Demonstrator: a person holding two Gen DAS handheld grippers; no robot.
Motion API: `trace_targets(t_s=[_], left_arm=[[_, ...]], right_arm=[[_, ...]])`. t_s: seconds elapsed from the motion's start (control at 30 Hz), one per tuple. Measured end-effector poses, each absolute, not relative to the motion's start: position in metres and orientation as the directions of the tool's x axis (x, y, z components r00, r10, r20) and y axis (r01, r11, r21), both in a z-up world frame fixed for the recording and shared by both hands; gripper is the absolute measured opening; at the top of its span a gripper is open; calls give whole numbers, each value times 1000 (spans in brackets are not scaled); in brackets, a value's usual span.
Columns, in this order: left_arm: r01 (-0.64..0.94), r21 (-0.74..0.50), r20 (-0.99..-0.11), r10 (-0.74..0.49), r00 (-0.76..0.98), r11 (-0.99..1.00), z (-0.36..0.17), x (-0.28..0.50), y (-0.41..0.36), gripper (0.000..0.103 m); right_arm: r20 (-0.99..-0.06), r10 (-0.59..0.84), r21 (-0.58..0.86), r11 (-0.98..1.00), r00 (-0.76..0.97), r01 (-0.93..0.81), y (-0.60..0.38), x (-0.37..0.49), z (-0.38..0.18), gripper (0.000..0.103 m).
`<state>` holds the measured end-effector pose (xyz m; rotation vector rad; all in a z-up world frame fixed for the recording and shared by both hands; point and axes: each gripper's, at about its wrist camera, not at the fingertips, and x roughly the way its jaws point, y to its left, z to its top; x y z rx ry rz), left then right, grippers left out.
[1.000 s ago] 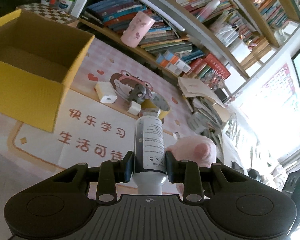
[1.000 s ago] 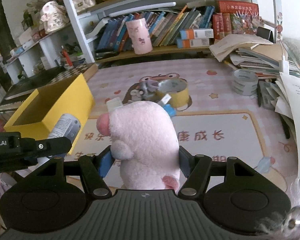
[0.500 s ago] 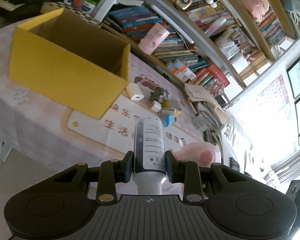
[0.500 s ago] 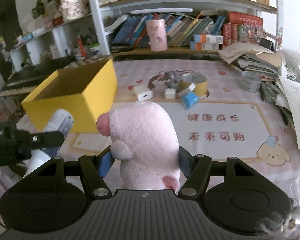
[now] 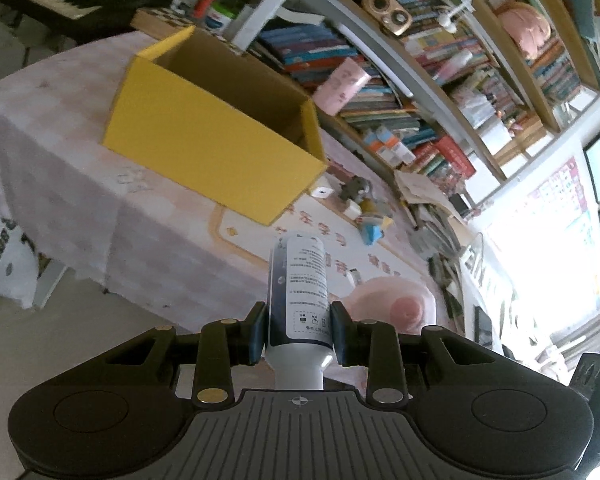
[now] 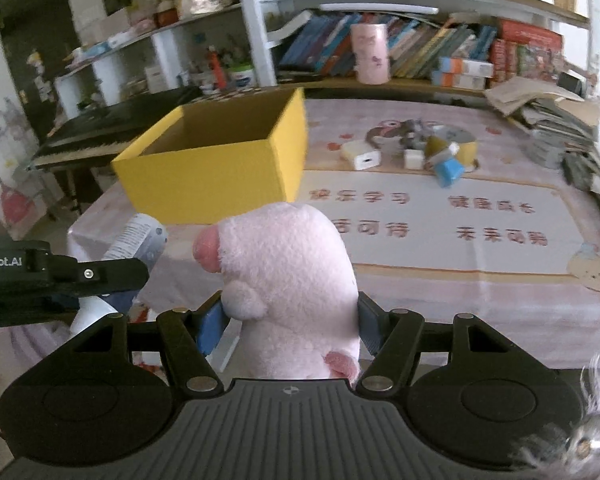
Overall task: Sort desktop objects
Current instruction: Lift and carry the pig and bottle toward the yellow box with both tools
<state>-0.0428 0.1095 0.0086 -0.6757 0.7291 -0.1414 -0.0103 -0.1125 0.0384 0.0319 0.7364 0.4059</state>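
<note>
- Your left gripper (image 5: 299, 334) is clamped on a white spray bottle (image 5: 300, 280); pads press both sides of its lower body, and the bottle points forward out of the jaws.
- Your right gripper (image 6: 290, 320) is closed on a pink plush pig (image 6: 288, 280), squeezed between the pads, snout turned toward the left jaw.
- The yellow box (image 6: 220, 168) stands ahead of both jaws, open side up. What shows of its interior looks empty; the floor is mostly hidden.
- Neither held item is over the box yet. Both are short of the near edge of the table (image 6: 480, 292).
- Left on the mat, well ahead of the right jaws: a white charger (image 6: 362, 156), a small white cube (image 6: 414, 159), a blue block (image 6: 450, 172), a yellow tape roll (image 6: 460, 148).
- Judgement: early stage. Two items picked, none deposited, several untouched.
</note>
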Motion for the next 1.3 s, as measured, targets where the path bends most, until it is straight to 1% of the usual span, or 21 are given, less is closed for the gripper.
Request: trace_targets(t_s=[0.27,0.6,1.07,1.3], left_arm=[[-151,-616,-574,-309,758,773,6,-60,129,31],[-198,-619,-578,-270,770,760,4,-70,150,31],[-208,-613,-584,-260,769,762,3,-66,161,31],[-217,-609,-601,-266,754,763,0,-57,158,31]], right_arm=[[-648,438,157,877,623,-453,-76,-16,39,63],[-661,475,166,847,580,-504,-50,-14,35,63],[-667,475,161,844,574,-511,-36,-7,37,63],[-681,481,167,836,552,-522,-36,2,34,63]])
